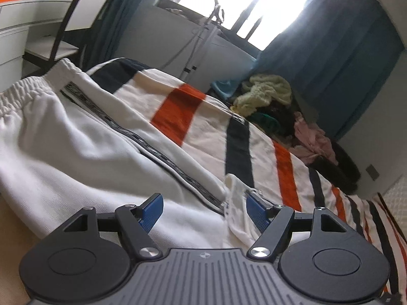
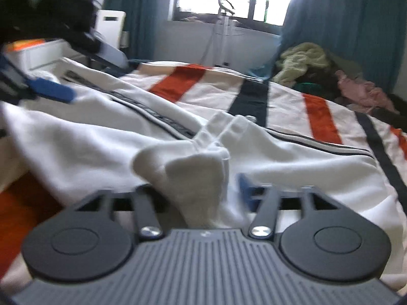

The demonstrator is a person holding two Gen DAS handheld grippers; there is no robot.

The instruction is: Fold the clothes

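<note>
White trousers (image 1: 76, 147) with a black patterned side stripe lie spread on a striped bedspread (image 1: 198, 127), their elastic waistband (image 1: 23, 89) at the far left. My left gripper (image 1: 203, 200) hovers open just over the cloth, with a loose white hem (image 1: 236, 203) beside its right pad. In the blurred right wrist view the same trousers (image 2: 101, 132) lie across the bed. My right gripper (image 2: 198, 185) stands open, a raised hump of white cloth (image 2: 198, 172) between its jaws and hiding its left pad. The left gripper's blue finger (image 2: 52, 92) shows at the far left.
A pile of clothes (image 1: 267, 94) with a pale yellow and a pink garment (image 1: 313, 137) sits at the bed's far right corner. A white desk and a chair (image 1: 58, 35) stand left of the bed. Blue curtains and a bright window are behind.
</note>
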